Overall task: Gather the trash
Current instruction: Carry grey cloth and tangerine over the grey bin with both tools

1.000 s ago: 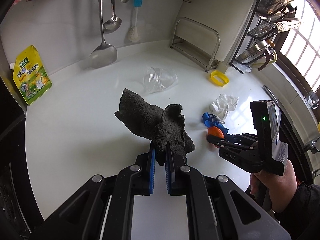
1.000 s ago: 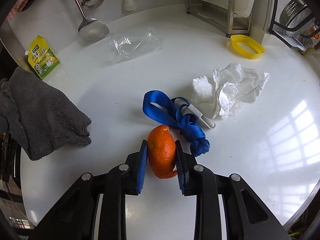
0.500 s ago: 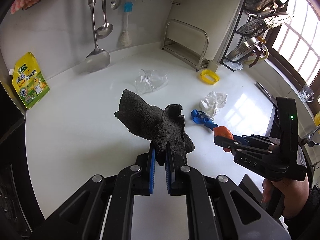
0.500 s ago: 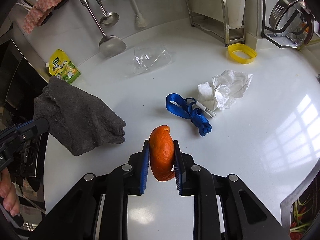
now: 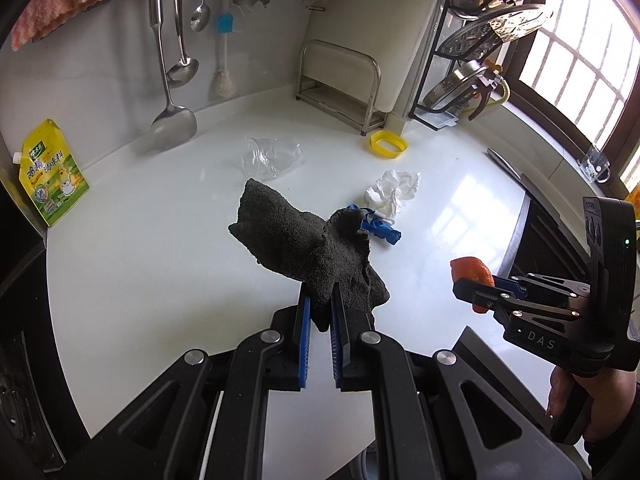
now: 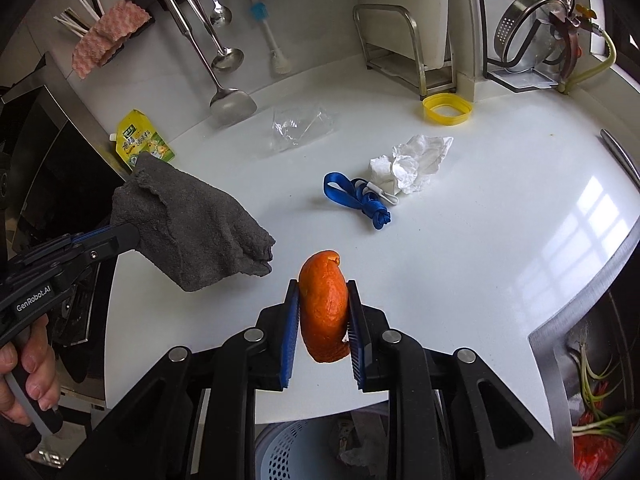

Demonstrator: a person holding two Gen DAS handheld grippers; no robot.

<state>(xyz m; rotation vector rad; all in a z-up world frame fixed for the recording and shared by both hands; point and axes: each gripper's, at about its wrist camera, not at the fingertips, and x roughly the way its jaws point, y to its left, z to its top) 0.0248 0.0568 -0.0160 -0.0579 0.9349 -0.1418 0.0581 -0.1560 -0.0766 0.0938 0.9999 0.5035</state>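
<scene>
- The bin (image 6: 288, 446), white and slotted, shows just under the right gripper (image 6: 323, 312), below the counter (image 6: 460, 280) edge; it seems to hold scraps already, though little of it is visible.
- The right gripper is clamped on the peel (image 6: 323, 304), whose long axis runs along the fingers, almost straight above the bin.
- The left gripper (image 5: 319, 314), left of the bin, pinches the cloth (image 5: 304, 248) above the counter.
- Farther from the bin lie the strap (image 6: 356, 198), then the tissue (image 6: 412, 162), then the wrapper (image 6: 298, 128) and the ring (image 6: 447, 109).
</scene>
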